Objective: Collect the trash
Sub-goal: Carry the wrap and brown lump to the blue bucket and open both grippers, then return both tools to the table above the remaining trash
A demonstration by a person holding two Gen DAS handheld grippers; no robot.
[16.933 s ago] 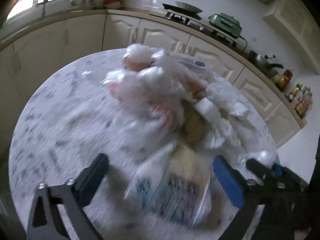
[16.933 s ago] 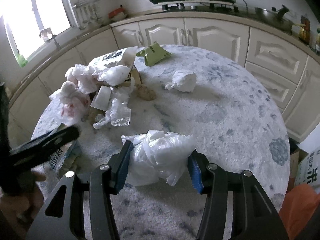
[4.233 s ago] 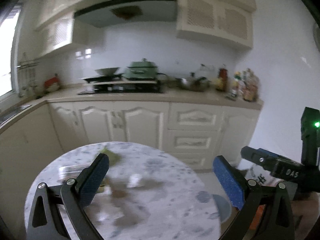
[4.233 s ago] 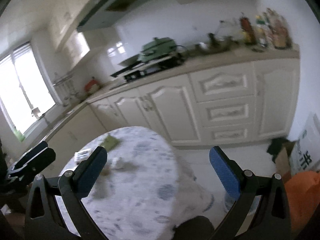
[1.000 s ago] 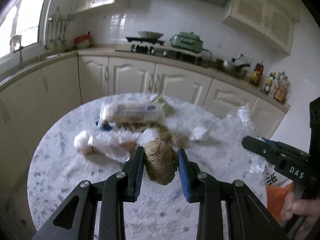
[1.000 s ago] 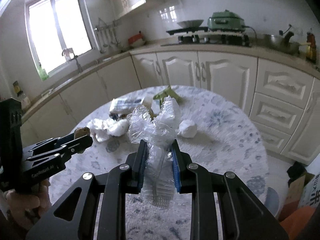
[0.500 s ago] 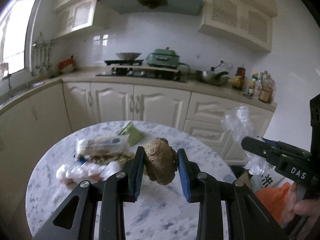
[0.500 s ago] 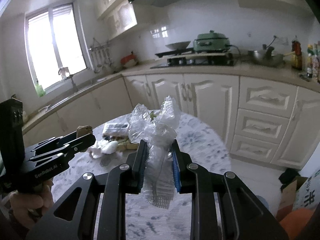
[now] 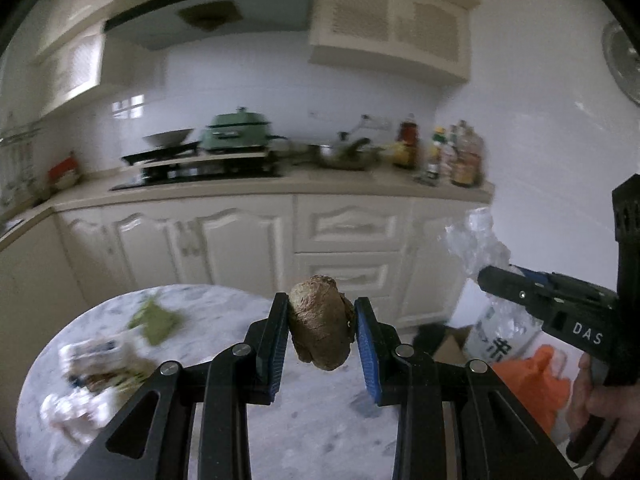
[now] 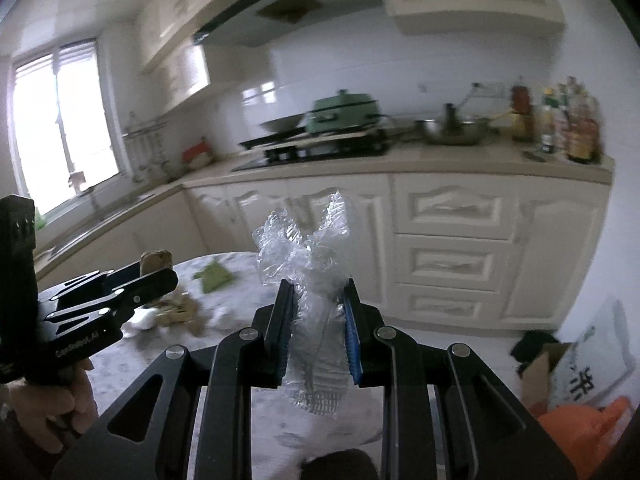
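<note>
A run of cream kitchen cabinets (image 9: pixel 248 240) with a pale worktop crosses the middle of both views, blurred. On the worktop, centre left in the left wrist view, sits a green lidded cooking pot (image 9: pixel 236 132) on a black hob; further right stand a metal pan (image 9: pixel 344 152) and a cluster of bottles and jars (image 9: pixel 452 152). A bright window (image 10: pixel 60 128) fills the left edge of the right wrist view.

Below that, the round white table with a grey speckled marbled top (image 9: pixel 320 420) takes up the lower left and centre of the left wrist view. On its left side lie a green crumpled wrapper (image 9: pixel 154 320), a clear packet with printing (image 9: pixel 96 354) and white crumpled plastic (image 9: pixel 72 416), all smeared by blur. At the lower right of both views an orange plastic bag (image 9: pixel 532 384) sits on the floor beside a white printed sack (image 9: pixel 500 332) and a brown cardboard box (image 10: pixel 540 364).

The left gripper (image 9: pixel 322 330), bottom centre of its own view, has its black-and-blue jaws closed partway onto a brown knobbly lump, like a ginger root (image 9: pixel 320 328), which stands above the table's far edge with both pads pressing its sides. In the right wrist view it appears at the left, held by a hand (image 10: pixel 60 404).

The right gripper (image 10: pixel 318 328), bottom centre of its view, is clamped tight on a crumpled clear plastic bottle (image 10: pixel 316 312), which sticks out above and below the pads. A hand (image 9: pixel 604 412) holds it at the right edge of the left wrist view.
</note>
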